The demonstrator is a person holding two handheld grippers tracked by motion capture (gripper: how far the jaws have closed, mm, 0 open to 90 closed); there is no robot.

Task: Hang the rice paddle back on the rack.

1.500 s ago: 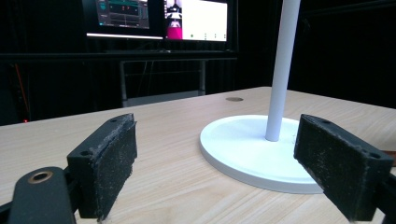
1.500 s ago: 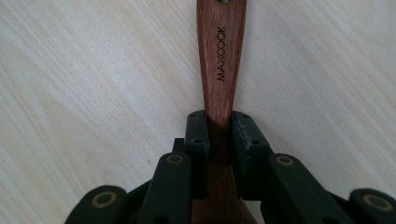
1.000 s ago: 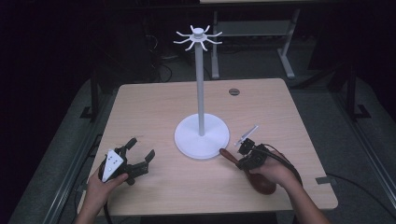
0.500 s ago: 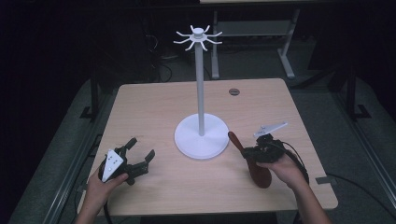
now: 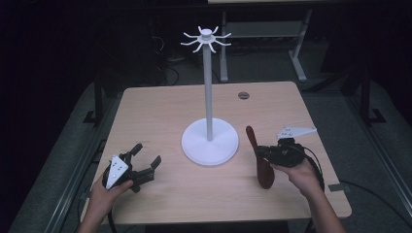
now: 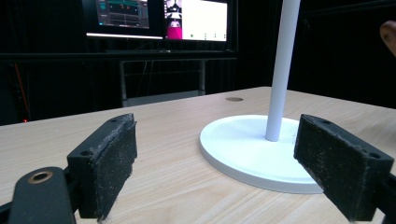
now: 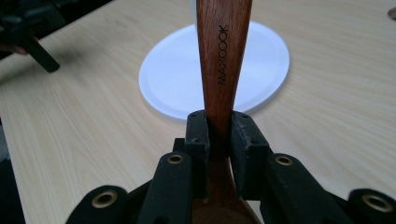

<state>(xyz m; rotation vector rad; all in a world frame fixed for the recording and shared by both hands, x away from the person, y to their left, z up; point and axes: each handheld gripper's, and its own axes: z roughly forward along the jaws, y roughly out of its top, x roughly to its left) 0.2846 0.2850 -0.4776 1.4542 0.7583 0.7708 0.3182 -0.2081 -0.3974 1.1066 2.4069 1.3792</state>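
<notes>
Right gripper [image 7: 218,135] clamps the spoon [image 7: 223,60] handle, at 3 o'clock of the stand [image 5: 210,141]. Left gripper [image 6: 215,163] jaws spread, empty, at 8 o'clock.

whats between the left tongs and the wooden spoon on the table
The white stand's round base lies between the open left tongs and the wooden spoon held in the right tongs, seen in the high view.
</notes>
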